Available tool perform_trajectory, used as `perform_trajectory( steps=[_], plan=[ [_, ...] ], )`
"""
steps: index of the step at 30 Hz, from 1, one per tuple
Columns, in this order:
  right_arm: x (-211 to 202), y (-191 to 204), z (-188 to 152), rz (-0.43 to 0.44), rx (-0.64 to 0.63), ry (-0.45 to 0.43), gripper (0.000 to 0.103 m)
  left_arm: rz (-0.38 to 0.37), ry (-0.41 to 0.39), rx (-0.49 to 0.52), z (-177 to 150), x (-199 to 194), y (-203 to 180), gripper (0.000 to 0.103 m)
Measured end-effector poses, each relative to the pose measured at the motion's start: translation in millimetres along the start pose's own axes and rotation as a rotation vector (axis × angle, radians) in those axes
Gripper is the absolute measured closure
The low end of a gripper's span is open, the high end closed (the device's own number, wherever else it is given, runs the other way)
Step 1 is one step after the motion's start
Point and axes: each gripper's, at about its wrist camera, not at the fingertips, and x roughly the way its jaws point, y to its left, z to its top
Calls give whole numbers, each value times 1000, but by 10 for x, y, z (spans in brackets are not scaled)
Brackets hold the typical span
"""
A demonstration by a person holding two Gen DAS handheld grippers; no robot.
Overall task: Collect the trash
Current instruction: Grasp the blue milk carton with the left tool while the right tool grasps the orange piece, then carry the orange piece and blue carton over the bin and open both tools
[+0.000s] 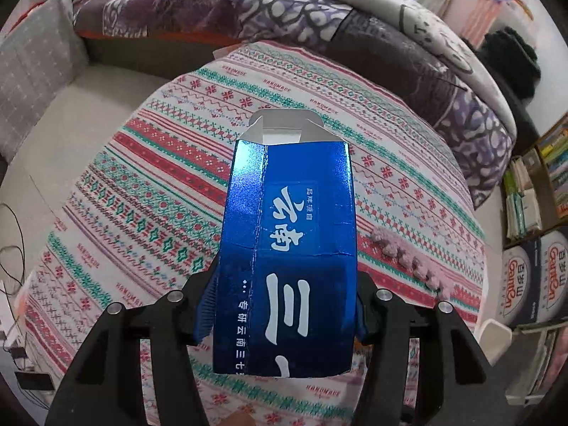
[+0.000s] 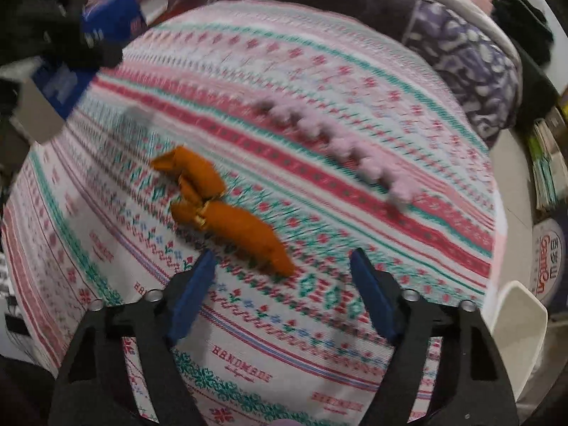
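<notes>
Left gripper (image 1: 284,305) pinches blue carton (image 1: 287,248), collected. Right gripper (image 2: 284,277), fingers spread, nears orange wrapper (image 2: 227,209), uncollected on tablecloth (image 2: 319,337).

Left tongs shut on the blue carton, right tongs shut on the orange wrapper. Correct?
Not quite. The right tongs are open: the right wrist view shows the orange wrapper lying on the patterned cloth ahead of them, ungrasped. The left tongs are indeed shut on the blue carton.
</notes>
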Motion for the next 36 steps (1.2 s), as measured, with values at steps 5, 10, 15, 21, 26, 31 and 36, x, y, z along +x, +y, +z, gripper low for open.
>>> perform_trajectory(
  steps=[5, 10, 15, 21, 26, 31, 36],
  plan=[
    [17, 26, 9, 26, 0, -14, 55, 4, -11, 34, -44, -38, -50, 46],
    [9, -55, 38, 66, 81, 7, 85, 29, -28, 53, -64, -27, -81, 46],
    [-168, -244, 18, 72, 173, -16, 86, 33, -59, 56, -73, -77, -151, 46],
    [-483, -440, -45, 61, 225, -90, 86, 47, -109, 95, -133, -140, -348, 46],
    [-623, -573, -92, 51, 255, -119, 86, 51, -143, 130, -196, -198, -492, 46],
    [-747, -768, -149, 49, 309, -143, 86, 52, -164, 165, -277, -235, -629, 46],
    [-905, -990, -212, 45, 369, -173, 86, 47, -184, 207, -370, -266, -801, 46]
  ],
)
